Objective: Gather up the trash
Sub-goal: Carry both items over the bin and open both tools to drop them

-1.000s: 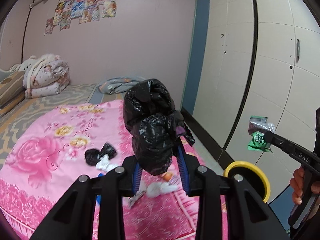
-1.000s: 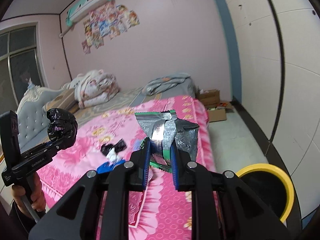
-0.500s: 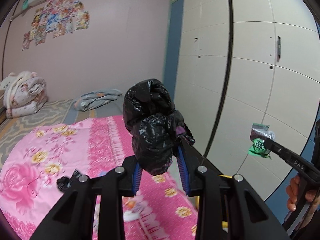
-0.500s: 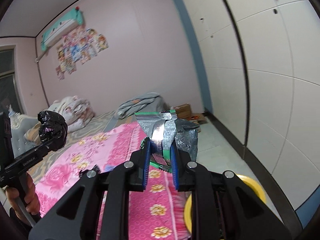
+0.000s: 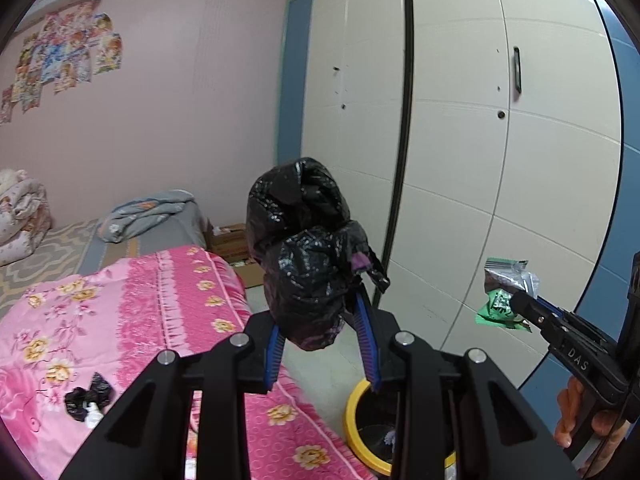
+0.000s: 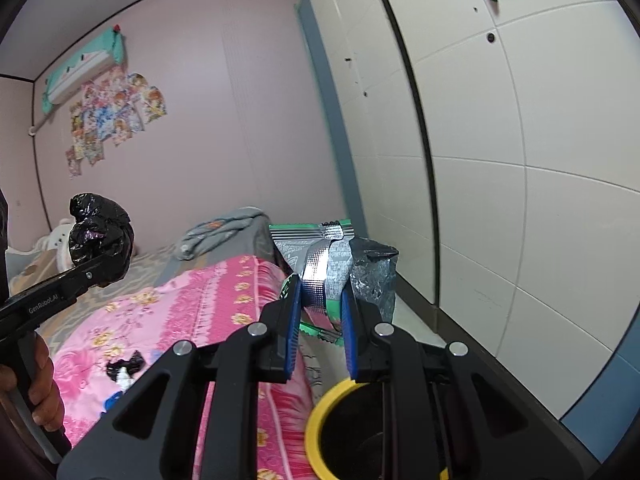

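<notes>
Left gripper [image 5: 320, 344] clamping a crumpled black plastic bag [image 5: 308, 248], blue pads pressing its lower part from both sides, bulk of the bag bulging up above the fingertips. Same bag showing in the right wrist view as a dark wad [image 6: 100, 236] at the tip of the left tool, held up over the bed.

Right gripper [image 6: 320, 312] pinching a silver-and-green foil snack wrapper [image 6: 332, 260], jaws nearly together on the flattened foil, crinkled top standing up past the fingertips. Wrapper also showing at the right edge of the left wrist view [image 5: 506, 296], sticking out of the right tool's tip, in front of the wardrobe doors [image 5: 480, 160].

Yellow-rimmed bin [image 5: 356, 412] sitting on the floor between bed and wardrobe, below and just ahead of both grippers; dark inside, something pale at the bottom, too small to tell. Same rim [image 6: 320, 424] showing under the right gripper's fingers.

More trash lying on the pink floral bedspread [image 5: 140, 320]: a small black scrap with a white bit beside it [image 5: 90, 396], well apart from both grippers. Hand [image 6: 42, 384] wrapping the left tool's handle; fingers [image 5: 576, 412] gripping the right tool's handle.
</notes>
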Motion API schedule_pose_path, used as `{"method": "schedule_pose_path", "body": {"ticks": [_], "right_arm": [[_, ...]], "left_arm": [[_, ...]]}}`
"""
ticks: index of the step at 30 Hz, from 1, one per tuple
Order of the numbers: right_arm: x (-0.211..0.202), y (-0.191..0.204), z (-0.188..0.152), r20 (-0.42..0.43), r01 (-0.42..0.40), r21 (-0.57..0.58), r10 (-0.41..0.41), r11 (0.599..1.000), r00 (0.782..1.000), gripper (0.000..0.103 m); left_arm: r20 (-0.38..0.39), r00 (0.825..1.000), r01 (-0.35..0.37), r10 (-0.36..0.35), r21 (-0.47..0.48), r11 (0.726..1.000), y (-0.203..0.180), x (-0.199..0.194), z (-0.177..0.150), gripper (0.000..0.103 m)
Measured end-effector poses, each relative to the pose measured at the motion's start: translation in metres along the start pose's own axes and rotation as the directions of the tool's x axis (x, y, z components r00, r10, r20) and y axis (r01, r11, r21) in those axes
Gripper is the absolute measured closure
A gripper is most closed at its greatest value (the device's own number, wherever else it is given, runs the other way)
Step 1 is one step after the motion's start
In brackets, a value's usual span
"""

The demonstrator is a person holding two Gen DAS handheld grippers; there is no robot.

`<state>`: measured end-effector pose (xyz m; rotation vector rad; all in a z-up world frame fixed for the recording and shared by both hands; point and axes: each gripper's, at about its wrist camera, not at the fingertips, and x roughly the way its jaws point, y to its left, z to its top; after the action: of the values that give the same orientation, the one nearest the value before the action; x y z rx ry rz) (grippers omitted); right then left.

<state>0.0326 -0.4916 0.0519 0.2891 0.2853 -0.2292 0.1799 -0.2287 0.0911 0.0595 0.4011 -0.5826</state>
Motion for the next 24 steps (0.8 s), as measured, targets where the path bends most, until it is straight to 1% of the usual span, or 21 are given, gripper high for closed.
{"method": "schedule_pose_path", "body": {"ticks": [7, 13, 18, 24], "right_arm": [[0.029, -0.024, -0.021, -0.051, 0.074, 0.009, -0.073, 0.997, 0.996, 0.086], [0.055, -0.046, -0.046, -0.112, 0.127, 0.026, -0.124, 0.992, 0.986, 0.086], [0.077, -0.061, -0.068, -0.172, 0.152, 0.048, -0.142, 0.987, 0.975, 0.086], [0.104, -0.079, -0.090, -0.242, 0.170, 0.070, -0.149, 0.983, 0.959, 0.086]], "left_arm": [[-0.071, 0.996, 0.061, -0.062, -0.008, 0.998, -0.018, 0.054, -0.022, 0.073], [-0.136, 0.987, 0.087, -0.087, -0.003, 0.996, -0.035, 0.099, -0.049, 0.073], [-0.208, 0.972, 0.109, -0.107, -0.002, 0.994, -0.047, 0.138, -0.072, 0.073], [-0.292, 0.947, 0.136, -0.133, -0.011, 0.991, -0.058, 0.177, -0.100, 0.073]]}}
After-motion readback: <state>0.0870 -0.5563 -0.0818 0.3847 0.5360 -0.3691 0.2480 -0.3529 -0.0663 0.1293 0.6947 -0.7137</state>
